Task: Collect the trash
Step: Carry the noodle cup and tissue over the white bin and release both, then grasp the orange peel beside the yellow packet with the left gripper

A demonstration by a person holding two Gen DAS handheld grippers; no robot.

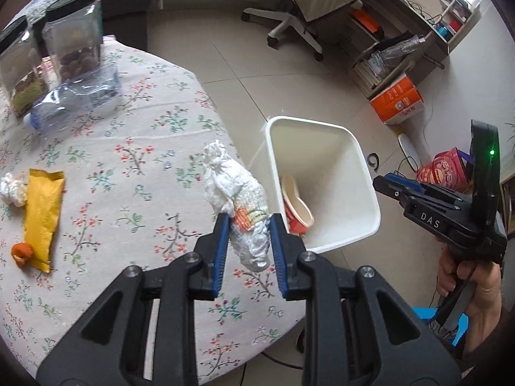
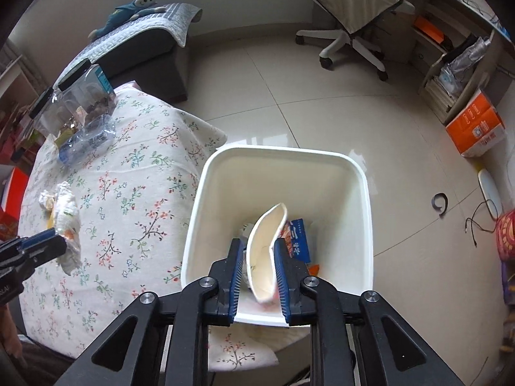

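My left gripper (image 1: 248, 218) is shut on a crumpled white tissue wad (image 1: 235, 186), held above the floral tablecloth (image 1: 128, 167) near the table's right edge. A white trash bin (image 1: 322, 125) stands on the floor beside the table. My right gripper (image 2: 258, 243) hangs over the bin (image 2: 283, 151), jaws slightly apart. A crushed paper cup (image 2: 267, 244) shows between its pads but lies lower, inside the bin, on a blue wrapper (image 2: 299, 238). From the left wrist view the cup (image 1: 297, 206) rests in the bin, clear of the right gripper (image 1: 378, 181).
On the table lie a yellow wrapper (image 1: 42, 215), an orange peel (image 1: 22, 252), a small tissue ball (image 1: 13, 189), a crushed plastic bottle (image 1: 77, 96) and clear jars (image 1: 74, 41). An office chair (image 2: 351, 41) and an orange box (image 2: 473, 125) stand on the tiled floor.
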